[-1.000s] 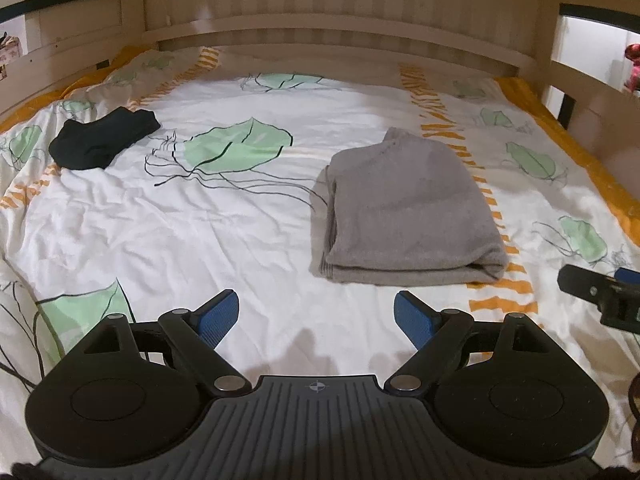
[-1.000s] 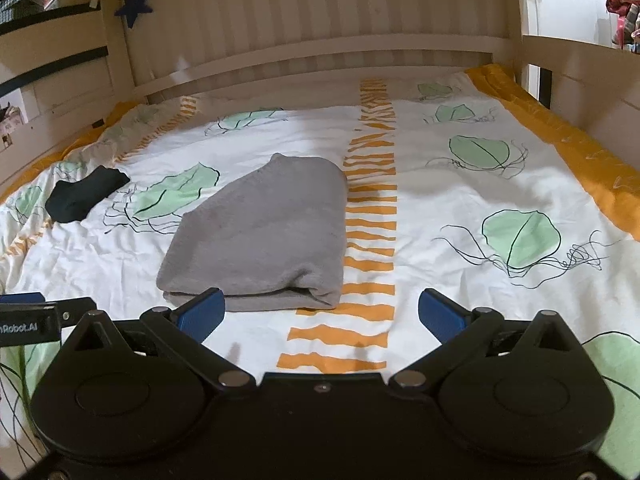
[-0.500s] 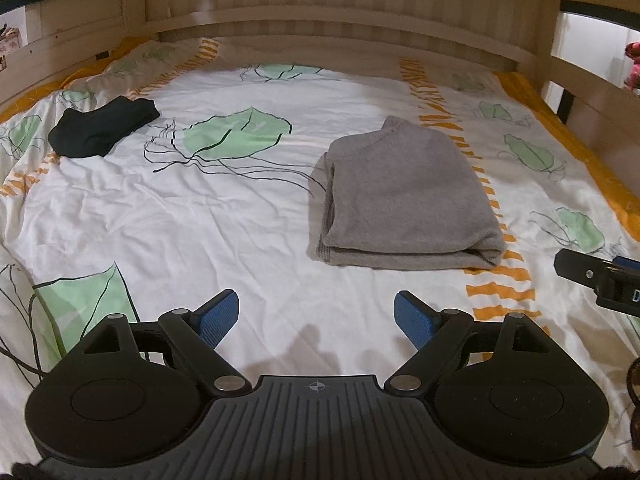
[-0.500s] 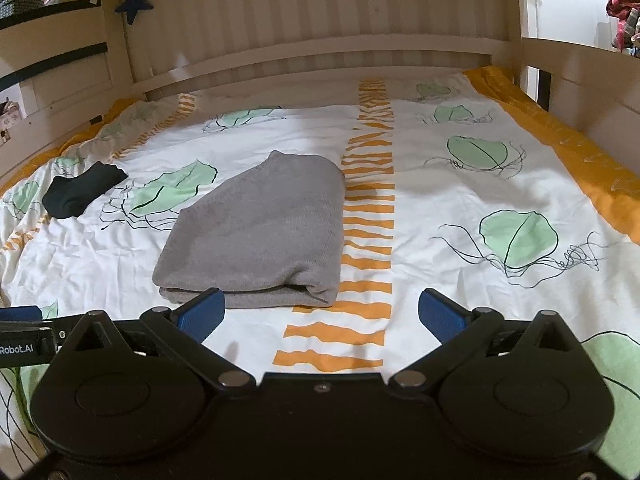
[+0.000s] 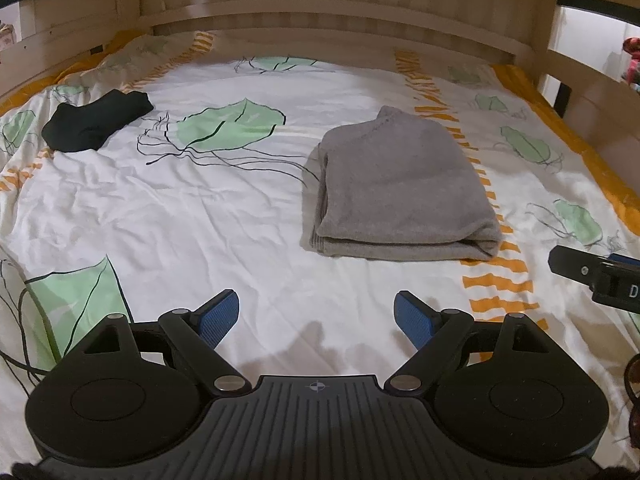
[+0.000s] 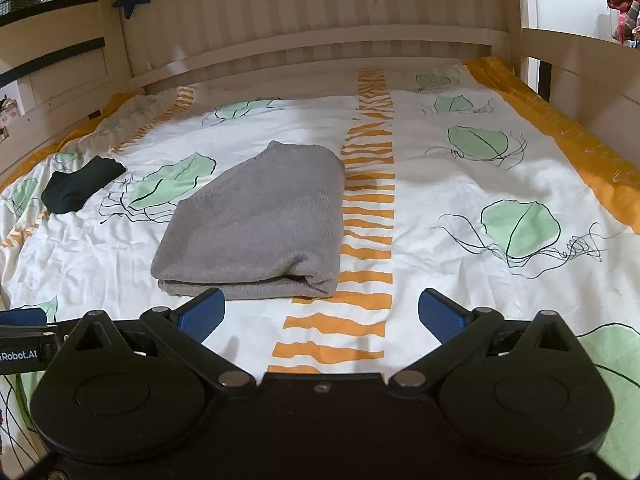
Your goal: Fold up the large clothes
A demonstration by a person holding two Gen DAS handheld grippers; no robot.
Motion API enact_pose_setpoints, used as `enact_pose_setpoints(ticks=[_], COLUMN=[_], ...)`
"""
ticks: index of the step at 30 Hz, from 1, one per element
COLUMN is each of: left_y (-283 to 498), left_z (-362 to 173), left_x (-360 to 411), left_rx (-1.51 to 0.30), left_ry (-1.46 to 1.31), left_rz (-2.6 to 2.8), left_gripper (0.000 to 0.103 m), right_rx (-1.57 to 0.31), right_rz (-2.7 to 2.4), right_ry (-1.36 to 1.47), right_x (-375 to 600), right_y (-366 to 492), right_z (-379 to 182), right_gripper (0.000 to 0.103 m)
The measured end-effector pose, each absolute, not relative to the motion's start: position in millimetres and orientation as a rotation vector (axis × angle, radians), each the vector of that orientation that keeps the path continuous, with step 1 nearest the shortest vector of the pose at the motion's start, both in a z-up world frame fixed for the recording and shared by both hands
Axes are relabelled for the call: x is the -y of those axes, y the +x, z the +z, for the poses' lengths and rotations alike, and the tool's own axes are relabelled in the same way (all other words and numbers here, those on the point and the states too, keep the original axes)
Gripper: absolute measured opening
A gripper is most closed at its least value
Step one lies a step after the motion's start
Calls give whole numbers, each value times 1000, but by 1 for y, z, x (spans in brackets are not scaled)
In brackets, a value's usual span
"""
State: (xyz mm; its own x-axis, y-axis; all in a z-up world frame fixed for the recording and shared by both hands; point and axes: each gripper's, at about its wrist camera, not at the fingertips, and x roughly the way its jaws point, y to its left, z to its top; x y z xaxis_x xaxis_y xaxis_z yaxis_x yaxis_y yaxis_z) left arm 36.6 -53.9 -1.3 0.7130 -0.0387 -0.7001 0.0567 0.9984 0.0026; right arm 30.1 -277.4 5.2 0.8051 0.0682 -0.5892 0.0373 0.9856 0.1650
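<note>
From the left wrist view, the left tongs (image 5: 317,316) stand wide with nothing between their blue pads, above the bed (image 5: 168,216). The folded grey garment (image 5: 400,188) lies far and to the right; a black garment (image 5: 94,126) lies far left.

From the right wrist view, the right tongs (image 6: 322,314) stand wide and bare. The grey garment (image 6: 260,220) lies just beyond the left pad, beside the orange stripe (image 6: 366,216).

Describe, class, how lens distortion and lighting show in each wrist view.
Left wrist view: the headboard rail bows in a fisheye curve, corners darken, a soft shadow lies on the bedsheet between the open jaws. Right wrist view: same curved rail, daylight glare at upper right, grey folded garment sharp.
</note>
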Motion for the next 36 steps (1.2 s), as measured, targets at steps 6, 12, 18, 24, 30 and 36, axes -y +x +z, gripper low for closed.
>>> enact_pose_setpoints(ticks=[6, 12, 18, 24, 30, 36], left_y=[38, 40, 42, 42, 44, 45], left_z=[-3, -4, -4, -5, -5, -7], left_x=[53, 53, 53, 54, 55, 56], left_rx=[-784, -789, -791, -790, -792, -792], left_ry=[21, 20, 18, 19, 21, 27], left_rz=[-51, -53, -54, -56, -63, -65], left_gripper=[85, 85, 85, 85, 84, 84], right_rx=[-641, -649, -655, -663, -671, -676], right_rz=[17, 20, 21, 22, 28, 30], right_ry=[177, 178, 180, 182, 177, 175], right_x=[278, 277, 276, 275, 273, 272], right_y=[31, 32, 33, 34, 35, 35], right_z=[5, 3, 2, 1, 0, -1], right_gripper=[102, 102, 102, 102, 102, 102])
